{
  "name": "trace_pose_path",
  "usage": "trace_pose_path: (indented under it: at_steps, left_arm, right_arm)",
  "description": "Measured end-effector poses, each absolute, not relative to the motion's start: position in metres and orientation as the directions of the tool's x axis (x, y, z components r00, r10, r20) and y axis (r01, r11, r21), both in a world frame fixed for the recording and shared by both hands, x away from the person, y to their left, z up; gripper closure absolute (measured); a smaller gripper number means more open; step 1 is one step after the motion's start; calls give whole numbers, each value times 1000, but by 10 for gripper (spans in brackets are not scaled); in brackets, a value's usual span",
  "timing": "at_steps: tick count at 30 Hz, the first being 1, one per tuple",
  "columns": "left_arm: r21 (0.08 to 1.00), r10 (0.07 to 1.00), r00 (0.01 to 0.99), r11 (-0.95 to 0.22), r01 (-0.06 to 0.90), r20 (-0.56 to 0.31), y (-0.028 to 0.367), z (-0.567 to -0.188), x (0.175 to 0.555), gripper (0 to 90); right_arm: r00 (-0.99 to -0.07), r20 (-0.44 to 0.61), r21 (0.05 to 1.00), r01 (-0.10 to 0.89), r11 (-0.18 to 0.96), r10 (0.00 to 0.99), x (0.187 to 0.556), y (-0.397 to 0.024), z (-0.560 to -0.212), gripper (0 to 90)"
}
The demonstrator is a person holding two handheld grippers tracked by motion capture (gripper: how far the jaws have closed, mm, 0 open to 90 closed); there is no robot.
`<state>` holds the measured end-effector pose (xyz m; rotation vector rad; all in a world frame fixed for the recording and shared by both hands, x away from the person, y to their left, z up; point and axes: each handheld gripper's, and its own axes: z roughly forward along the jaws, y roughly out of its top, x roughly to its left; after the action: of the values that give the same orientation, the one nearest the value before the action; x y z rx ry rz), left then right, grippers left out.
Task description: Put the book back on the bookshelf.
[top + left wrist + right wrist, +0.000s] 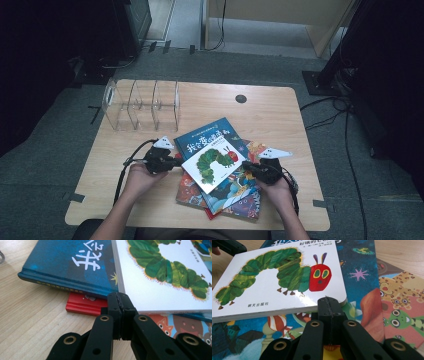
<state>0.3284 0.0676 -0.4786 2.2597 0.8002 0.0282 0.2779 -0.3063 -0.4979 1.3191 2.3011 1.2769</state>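
A loose pile of picture books lies mid-table. On top is a white book with a green caterpillar (214,164) (160,277) (274,282). It rests on a dark blue hardback with white characters (207,136) (72,265), and a red book (83,306) and colourful ones (235,192) (402,307) lie below. My left gripper (176,162) (121,301) is shut and empty, its tips at the white book's left corner. My right gripper (250,169) (329,305) is shut and empty too, tips at the white book's right corner, over the colourful covers.
A clear acrylic divider rack (142,104) stands at the table's back left. A dark round grommet (241,98) sits at the back of the wooden table (280,125). Cables trail on the floor to the right.
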Motion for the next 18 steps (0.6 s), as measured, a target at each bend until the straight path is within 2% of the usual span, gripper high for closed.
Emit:
trace_pose_path:
  at_steps: [14, 18]
  left_arm:
    - [646, 591, 770, -496, 580, -238, 87, -473, 328, 839]
    - [643, 588, 771, -497, 583, -245, 89, -472, 327, 700]
  right_arm:
    - [-602, 223, 757, 603, 253, 767, 288, -296, -497, 900]
    - [-618, 212, 765, 587, 265, 757, 291, -292, -498, 900]
